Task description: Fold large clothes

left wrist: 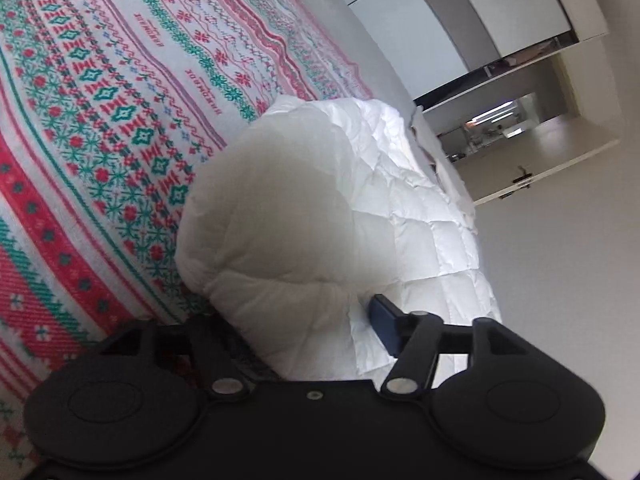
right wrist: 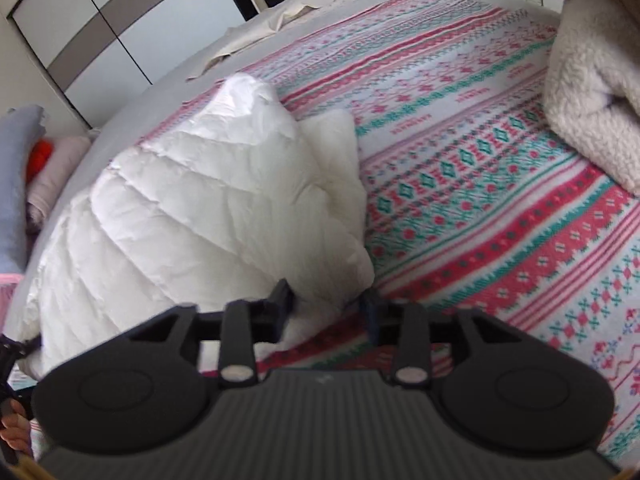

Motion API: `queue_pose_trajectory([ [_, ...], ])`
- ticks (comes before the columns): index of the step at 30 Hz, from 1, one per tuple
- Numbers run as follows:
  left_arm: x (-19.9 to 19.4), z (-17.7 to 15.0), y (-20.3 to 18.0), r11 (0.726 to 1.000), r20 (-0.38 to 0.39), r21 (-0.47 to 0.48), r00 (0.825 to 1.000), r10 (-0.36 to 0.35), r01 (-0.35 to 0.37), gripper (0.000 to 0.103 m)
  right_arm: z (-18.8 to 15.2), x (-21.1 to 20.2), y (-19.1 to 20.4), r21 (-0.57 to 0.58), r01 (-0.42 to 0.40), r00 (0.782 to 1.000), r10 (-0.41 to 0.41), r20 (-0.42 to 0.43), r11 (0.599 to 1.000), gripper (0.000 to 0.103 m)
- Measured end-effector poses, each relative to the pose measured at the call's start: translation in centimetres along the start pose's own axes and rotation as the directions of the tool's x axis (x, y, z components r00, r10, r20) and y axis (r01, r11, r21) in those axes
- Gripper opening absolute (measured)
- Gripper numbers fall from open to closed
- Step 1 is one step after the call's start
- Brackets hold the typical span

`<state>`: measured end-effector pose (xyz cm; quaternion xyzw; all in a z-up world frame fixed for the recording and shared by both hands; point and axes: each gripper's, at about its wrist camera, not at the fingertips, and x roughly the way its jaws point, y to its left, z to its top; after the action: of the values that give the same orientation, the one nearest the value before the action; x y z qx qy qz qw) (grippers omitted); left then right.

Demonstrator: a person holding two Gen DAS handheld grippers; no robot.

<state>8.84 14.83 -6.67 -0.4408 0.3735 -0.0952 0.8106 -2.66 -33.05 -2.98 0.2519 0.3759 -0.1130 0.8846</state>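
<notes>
Roughly left to right: a grey garment and an orange item are seen at the bed's far left edge in the right wrist view. Next, a white quilted puffer jacket is laid bunched on the patterned red, green and white bedspread, near the bed's edge. The right gripper is held low at the jacket's near corner, jaws spread, white fabric seen just between them, not pinched. A fluffy cream blanket is seen far right. In the left wrist view, the left gripper is set against the jacket; one finger is hidden by fabric, so its grip cannot be told.
</notes>
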Motion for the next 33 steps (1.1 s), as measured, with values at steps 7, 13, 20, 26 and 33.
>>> queue_pose_trajectory([
  [7, 1.5, -0.7, -1.5, 0.999, 0.059, 0.005, 0.998, -0.037, 0.037, 0.087, 1.8, -5.0, 0.3, 0.04, 0.119, 0.947, -0.125, 0.297, 0.992, 0.074],
  [13, 2.5, -0.8, -2.7, 1.0, 0.102, -0.012, 0.995, 0.013, -0.012, 0.083, 1.7, -5.2, 5.9, -0.081, 0.038, 0.896, 0.002, 0.444, 0.996, 0.068],
  [20, 4.0, -1.3, -3.9, 0.996, 0.135, -0.033, 0.987, 0.09, -0.086, 0.066, 0.6, -1.1, 14.5, -0.288, -0.146, 0.902, 0.247, 0.355, 0.947, 0.031],
  [26, 4.2, -1.0, -3.9, 0.993, 0.141, -0.029, 0.983, 0.118, -0.115, 0.05, 0.2, 3.2, 18.3, -0.268, -0.254, 0.934, 0.307, 0.18, 0.929, 0.013],
  [33, 3.3, -0.8, -5.0, 0.986, 0.207, 0.108, 0.973, 0.101, -0.126, 0.03, 0.2, 6.7, 18.3, -0.207, -0.295, 0.948, 0.312, 0.057, 0.933, 0.013],
])
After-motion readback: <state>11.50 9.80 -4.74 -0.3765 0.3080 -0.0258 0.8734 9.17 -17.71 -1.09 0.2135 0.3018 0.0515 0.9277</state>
